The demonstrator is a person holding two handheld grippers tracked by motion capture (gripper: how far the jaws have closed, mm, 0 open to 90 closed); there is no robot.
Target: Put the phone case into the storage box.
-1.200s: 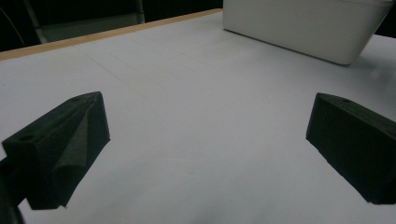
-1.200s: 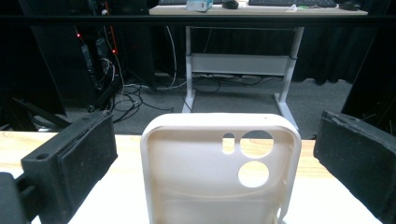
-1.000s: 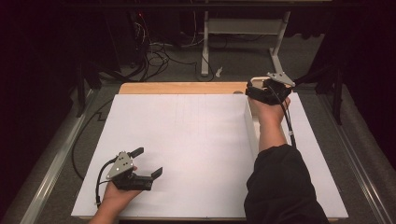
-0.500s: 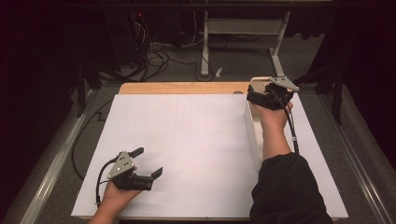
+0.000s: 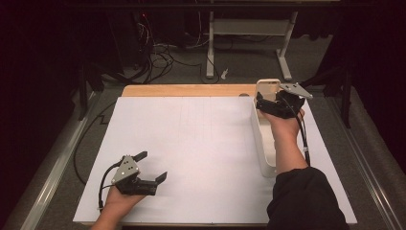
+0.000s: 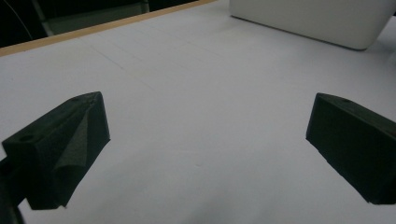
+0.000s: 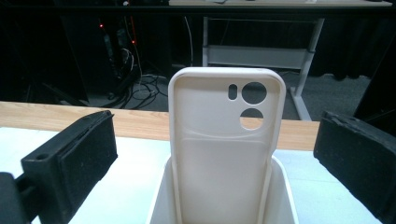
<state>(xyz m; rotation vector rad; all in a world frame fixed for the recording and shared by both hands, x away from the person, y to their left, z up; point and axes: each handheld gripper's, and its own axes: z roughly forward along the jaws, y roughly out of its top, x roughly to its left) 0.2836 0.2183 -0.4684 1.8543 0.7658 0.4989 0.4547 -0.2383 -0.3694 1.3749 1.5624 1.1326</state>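
Note:
A cream phone case [image 5: 267, 88] [image 7: 226, 149] stands upright in the far end of a long white tray [image 5: 260, 143] [image 7: 158, 201], its camera cut-outs at the top. My right gripper [image 5: 271, 102] [image 7: 219, 154] is open just behind the case, with one jaw on each side of it and a gap between each jaw and the case. My left gripper [image 5: 153, 166] [image 6: 205, 154] is open near the front left of the white board [image 5: 191, 143], low over bare surface, with nothing between its jaws. The tray [image 6: 317, 18] lies far ahead of it.
The white board covers a wooden table whose far strip [image 5: 186, 90] shows bare. Metal rails [image 5: 57, 167] run along both sides. Beyond the table lie cables on the floor [image 5: 163, 57] and a desk frame [image 5: 249, 33] in the dark.
My right gripper has drifted slightly right and back toward the person, so more of the case shows beyond it. The left gripper has stayed put.

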